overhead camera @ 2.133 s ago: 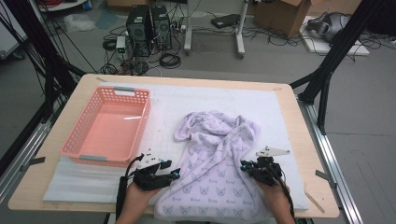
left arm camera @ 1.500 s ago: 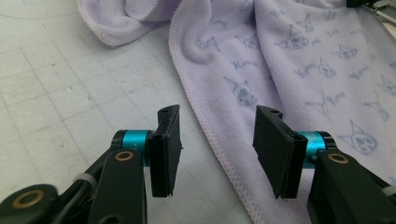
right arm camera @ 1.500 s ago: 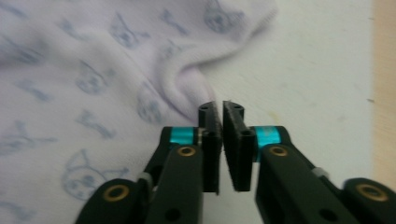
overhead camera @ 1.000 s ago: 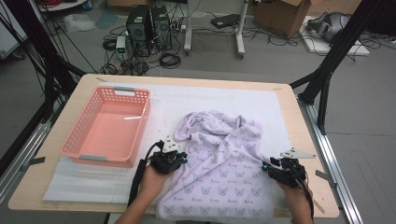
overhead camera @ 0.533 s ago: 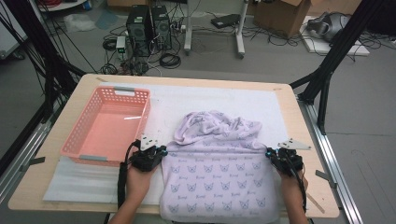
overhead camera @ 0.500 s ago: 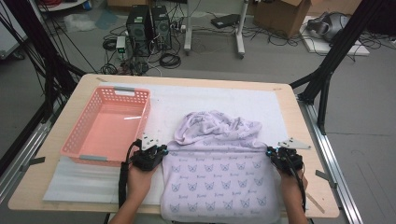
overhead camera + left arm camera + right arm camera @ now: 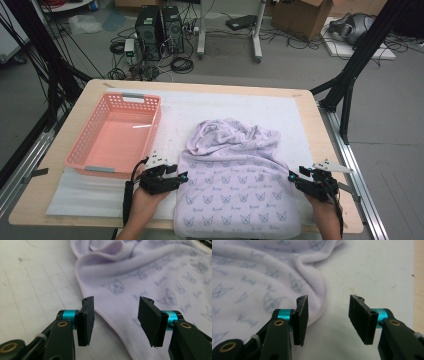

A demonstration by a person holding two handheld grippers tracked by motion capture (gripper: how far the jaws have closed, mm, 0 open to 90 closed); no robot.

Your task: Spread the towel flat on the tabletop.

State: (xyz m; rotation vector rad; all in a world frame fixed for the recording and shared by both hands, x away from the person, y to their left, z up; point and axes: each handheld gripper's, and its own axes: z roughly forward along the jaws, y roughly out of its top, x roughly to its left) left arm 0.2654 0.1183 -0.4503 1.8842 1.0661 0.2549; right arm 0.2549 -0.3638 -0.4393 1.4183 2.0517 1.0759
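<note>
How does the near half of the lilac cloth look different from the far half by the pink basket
The near half of the lilac cloth lies flat and smooth, its bear print plain to read; the far half is bunched into rumpled folds. The near half spreads wide between the open left gripper and right gripper; the far half is narrower. Both rest on the white mat.

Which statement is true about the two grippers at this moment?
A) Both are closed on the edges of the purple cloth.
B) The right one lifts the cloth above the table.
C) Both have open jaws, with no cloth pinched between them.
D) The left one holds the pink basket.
C: the left gripper and the right gripper each show a clear gap between the pads, and the purple cloth lies flat on the table, its edges free.
</note>
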